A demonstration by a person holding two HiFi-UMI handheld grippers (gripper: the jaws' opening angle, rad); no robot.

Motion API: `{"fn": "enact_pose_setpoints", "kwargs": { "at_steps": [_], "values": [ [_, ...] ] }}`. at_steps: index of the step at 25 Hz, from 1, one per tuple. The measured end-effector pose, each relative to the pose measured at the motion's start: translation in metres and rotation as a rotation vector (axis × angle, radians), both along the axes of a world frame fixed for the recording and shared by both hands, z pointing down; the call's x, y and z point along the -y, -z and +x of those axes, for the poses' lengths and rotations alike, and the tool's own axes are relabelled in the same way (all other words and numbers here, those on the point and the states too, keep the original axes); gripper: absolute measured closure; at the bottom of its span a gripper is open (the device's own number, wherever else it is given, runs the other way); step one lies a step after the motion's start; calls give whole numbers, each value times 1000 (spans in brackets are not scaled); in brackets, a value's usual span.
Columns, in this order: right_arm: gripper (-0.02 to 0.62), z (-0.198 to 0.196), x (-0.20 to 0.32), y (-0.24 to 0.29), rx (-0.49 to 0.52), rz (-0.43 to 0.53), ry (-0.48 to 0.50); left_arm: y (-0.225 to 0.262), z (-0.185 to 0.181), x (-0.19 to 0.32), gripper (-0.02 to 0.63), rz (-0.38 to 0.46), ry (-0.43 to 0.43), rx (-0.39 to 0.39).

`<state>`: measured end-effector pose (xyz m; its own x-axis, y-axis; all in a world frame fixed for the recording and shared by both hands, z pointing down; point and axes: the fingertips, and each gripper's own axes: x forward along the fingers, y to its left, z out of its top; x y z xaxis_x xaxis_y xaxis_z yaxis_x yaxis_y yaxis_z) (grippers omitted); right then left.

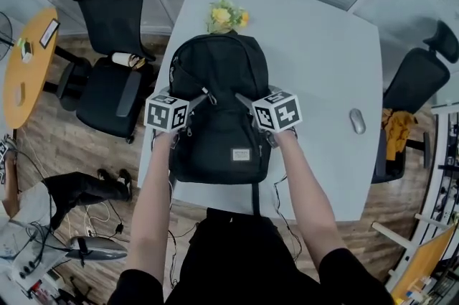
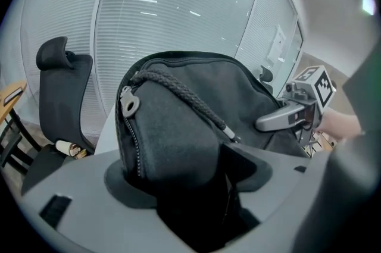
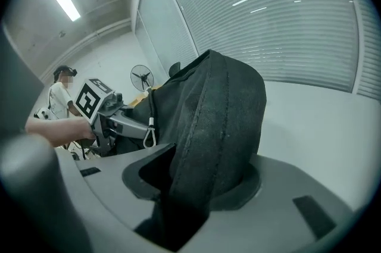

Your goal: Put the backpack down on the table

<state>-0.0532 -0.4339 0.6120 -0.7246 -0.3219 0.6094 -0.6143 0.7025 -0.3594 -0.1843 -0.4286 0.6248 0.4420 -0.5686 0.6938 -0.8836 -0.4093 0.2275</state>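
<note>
Both grippers are on the black fabric backpack (image 1: 219, 110), one on each side of its upper half.

- Backpack: it lies on the white table (image 1: 323, 45) near your edge. Its top points away from you, toward a bunch of yellow flowers (image 1: 226, 15). A strap hangs over the table edge at your side. A small pale label patch (image 1: 240, 154) faces up on the front pocket.
- Left gripper (image 1: 201, 97): the left gripper view shows its jaws set fairly wide with a thick fold of backpack cloth (image 2: 178, 127) filling the space between them. The cloth touches both sides. A metal zipper pull (image 2: 128, 104) and a braided black cord (image 2: 184, 97) sit just above the jaws.
- Right gripper (image 1: 244, 101): its jaws are set narrower and clamped on a stitched ridge of the backpack's side (image 3: 220, 127). The cloth pinches in where it enters the gap.
- Each gripper shows in the other's view: the right gripper (image 2: 280, 119) beyond the bag, and the left gripper (image 3: 128, 124) likewise.

Around the table:
- A grey computer mouse (image 1: 357, 120) lies on the table, well apart to your right.
- A black office chair (image 1: 107, 74) stands to the left of the table.
- A second dark chair (image 1: 416, 81) stands to the right.
- A person in a white top (image 3: 59, 97) stands in the background.
</note>
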Motion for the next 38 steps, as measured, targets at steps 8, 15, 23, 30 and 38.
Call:
{"fn": "enact_pose_setpoints", "kwargs": {
  "at_steps": [8, 15, 23, 30, 38],
  "values": [
    [405, 6, 14, -32, -12, -87, -23, -35, 2, 13, 276, -68, -11, 7],
    [387, 13, 21, -53, -15, -119, -55, -55, 1, 18, 244, -93, 9, 14],
    [358, 16, 27, -67, -27, -144, -80, -67, -2, 21, 219, -122, 37, 9],
    [330, 18, 31, -76, -36, -161, -97, -73, -6, 23, 207, -113, 56, 23],
    [293, 25, 31, -69, -23, -204, -91, -60, -8, 24, 196, -100, 52, 23]
  ]
}}
